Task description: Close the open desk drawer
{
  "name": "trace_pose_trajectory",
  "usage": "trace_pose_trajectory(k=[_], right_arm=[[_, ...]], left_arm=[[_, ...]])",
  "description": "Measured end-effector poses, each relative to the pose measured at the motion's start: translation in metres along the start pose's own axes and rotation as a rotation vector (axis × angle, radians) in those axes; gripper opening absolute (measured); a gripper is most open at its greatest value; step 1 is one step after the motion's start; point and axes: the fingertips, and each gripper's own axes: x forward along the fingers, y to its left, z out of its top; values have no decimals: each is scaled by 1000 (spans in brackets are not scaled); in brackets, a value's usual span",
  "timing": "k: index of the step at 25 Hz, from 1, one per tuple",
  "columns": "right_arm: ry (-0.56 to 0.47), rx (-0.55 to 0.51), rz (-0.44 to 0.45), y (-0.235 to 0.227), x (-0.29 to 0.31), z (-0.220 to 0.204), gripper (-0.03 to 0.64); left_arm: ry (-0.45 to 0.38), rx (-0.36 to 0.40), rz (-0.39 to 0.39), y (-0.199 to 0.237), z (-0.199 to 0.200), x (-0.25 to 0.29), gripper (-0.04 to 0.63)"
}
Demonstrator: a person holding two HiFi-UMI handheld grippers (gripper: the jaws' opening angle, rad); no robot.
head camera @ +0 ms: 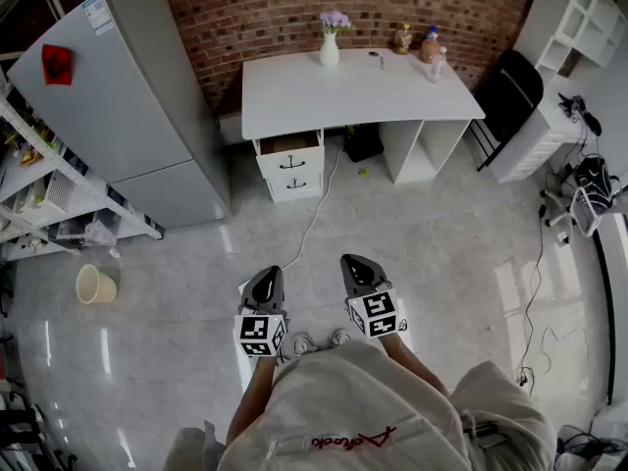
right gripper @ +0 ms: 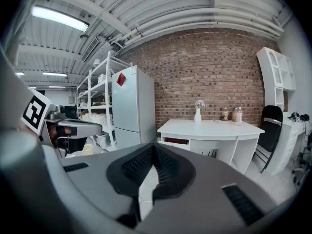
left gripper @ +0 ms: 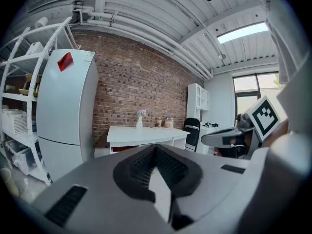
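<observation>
Left gripper (head camera: 266,281) and right gripper (head camera: 357,268) hover side by side over the tiled floor (head camera: 422,234) near the person, well apart from the white desk (head camera: 353,91) at the far brick wall (head camera: 255,13); fingers of both are pressed together with nothing between. The top drawer (head camera: 287,148) under the desk's left end stands pulled out, the drawer below it (head camera: 292,182) shut. A grey fridge (head camera: 118,96) stands left of the desk, a white vase (head camera: 330,49) on the desktop's far edge, a black chair (head camera: 510,91) to the right, a beige bucket (head camera: 95,285) near left.
</observation>
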Motion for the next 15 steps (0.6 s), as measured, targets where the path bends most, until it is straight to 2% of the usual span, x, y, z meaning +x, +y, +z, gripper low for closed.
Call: trace_pose_trajectory(k=[8, 15], right_arm=[[-4, -2, 25, -8, -2, 0, 17], [-33, 57, 59, -16, -10, -2, 18]], left_arm=[[4, -2, 15, -9, 1, 5, 12], [5, -3, 37, -17, -1, 4, 12]])
